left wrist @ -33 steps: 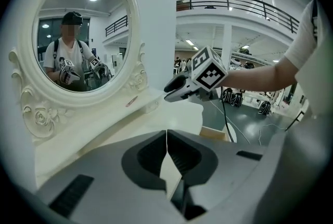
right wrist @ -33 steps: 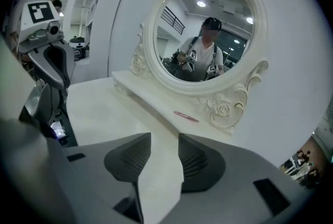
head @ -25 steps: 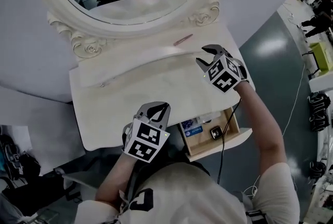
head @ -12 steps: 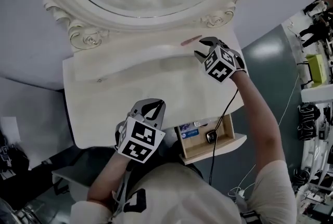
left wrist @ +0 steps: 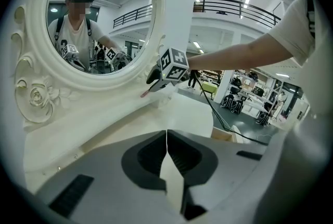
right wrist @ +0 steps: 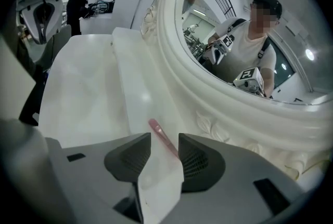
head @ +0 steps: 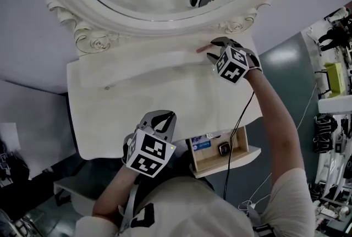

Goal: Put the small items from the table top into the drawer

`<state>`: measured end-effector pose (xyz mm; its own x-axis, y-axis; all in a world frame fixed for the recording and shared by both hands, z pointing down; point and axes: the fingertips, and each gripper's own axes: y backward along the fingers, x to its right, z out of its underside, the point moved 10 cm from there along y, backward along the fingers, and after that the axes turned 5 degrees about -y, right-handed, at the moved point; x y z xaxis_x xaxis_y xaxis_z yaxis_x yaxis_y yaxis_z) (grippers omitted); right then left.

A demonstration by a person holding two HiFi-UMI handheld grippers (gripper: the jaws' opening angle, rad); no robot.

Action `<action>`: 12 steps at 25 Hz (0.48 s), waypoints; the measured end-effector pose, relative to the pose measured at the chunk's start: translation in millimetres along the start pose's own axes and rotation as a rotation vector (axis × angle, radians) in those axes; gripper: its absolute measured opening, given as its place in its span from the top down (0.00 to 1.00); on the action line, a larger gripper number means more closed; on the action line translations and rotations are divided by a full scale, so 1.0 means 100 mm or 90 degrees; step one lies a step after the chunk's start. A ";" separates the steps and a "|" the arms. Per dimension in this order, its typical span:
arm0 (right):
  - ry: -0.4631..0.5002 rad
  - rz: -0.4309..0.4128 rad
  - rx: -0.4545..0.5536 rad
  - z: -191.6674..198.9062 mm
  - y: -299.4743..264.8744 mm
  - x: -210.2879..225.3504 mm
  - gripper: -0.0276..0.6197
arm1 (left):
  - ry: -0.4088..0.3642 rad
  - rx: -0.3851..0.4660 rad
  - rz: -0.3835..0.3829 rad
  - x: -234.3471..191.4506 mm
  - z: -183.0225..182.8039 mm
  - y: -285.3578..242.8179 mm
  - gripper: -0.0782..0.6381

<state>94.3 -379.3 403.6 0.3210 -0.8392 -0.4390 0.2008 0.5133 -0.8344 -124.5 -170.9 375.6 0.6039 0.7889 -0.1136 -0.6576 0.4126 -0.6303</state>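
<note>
- Where a second ago the right gripper (head: 213, 49) hung short of the pink stick (head: 202, 48), it now reaches right up to the foot of the mirror (head: 82, 16), with the stick's near end between its tips.
- From the right gripper view, the stick (right wrist: 156, 128) runs up between the jaws, nearer the one on the mirror side. They stand apart and are not yet grasping it. I cannot tell whether either one touches it.
- This looks to me like the end of the reach. The next thing needed is a squeeze on the stick, then a carry away from the mirror to the drawer (head: 243, 139).
- The stick lies flat on the raised ledge just below the mirror frame, right of the mirror's middle. It is thin and low, so a grip could slip off it.
- The drawer stays pulled out on the side of the table (head: 143, 87) farthest from the mirror, with a blue card (head: 202, 145) in it.
- The right arm is stretched long across the table toward the mirror, its marker cube turned up.
- The left gripper (head: 160, 119) has hardly moved. It hovers at the table edge far from the mirror, beside the drawer, pointing toward the mirror. Its jaws are clenched together on nothing.
</note>
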 end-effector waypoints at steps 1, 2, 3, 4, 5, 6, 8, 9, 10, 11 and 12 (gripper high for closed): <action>0.014 -0.005 -0.004 -0.01 -0.04 0.01 0.69 | 0.000 0.000 0.000 0.00 0.00 0.00 0.81; 0.024 -0.008 -0.008 -0.02 -0.08 0.02 0.69 | 0.001 0.001 0.000 -0.01 0.00 0.00 0.81; 0.030 -0.012 -0.013 -0.02 -0.11 0.04 0.69 | 0.000 0.003 0.000 -0.01 -0.01 -0.01 0.81; 0.032 -0.014 -0.017 -0.01 -0.15 0.06 0.69 | 0.001 0.005 0.000 -0.01 -0.01 -0.01 0.81; 0.032 -0.016 -0.022 0.00 -0.18 0.07 0.69 | 0.001 0.006 0.000 0.00 0.00 -0.01 0.81; 0.032 -0.019 -0.026 0.02 -0.22 0.08 0.69 | 0.003 0.007 -0.001 0.00 0.00 0.00 0.81; 0.028 -0.030 -0.032 0.05 -0.28 0.08 0.69 | 0.008 0.007 -0.004 -0.02 0.03 0.04 0.81; 0.024 -0.034 -0.033 0.06 -0.30 0.09 0.69 | 0.010 0.006 -0.008 -0.04 0.04 0.05 0.81; 0.018 -0.037 -0.033 0.06 -0.32 0.10 0.69 | 0.011 0.004 -0.012 -0.05 0.05 0.06 0.81; 0.012 -0.040 -0.032 0.06 -0.34 0.12 0.69 | 0.013 0.002 -0.015 -0.07 0.06 0.07 0.81; 0.005 -0.046 -0.032 0.07 -0.35 0.13 0.69 | 0.014 0.000 -0.017 -0.07 0.07 0.08 0.81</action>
<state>97.6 -407.1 429.6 0.2995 -0.8754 -0.3794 0.1766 0.4417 -0.8796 -136.9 -170.3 376.6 0.6306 0.7678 -0.1136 -0.6413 0.4331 -0.6333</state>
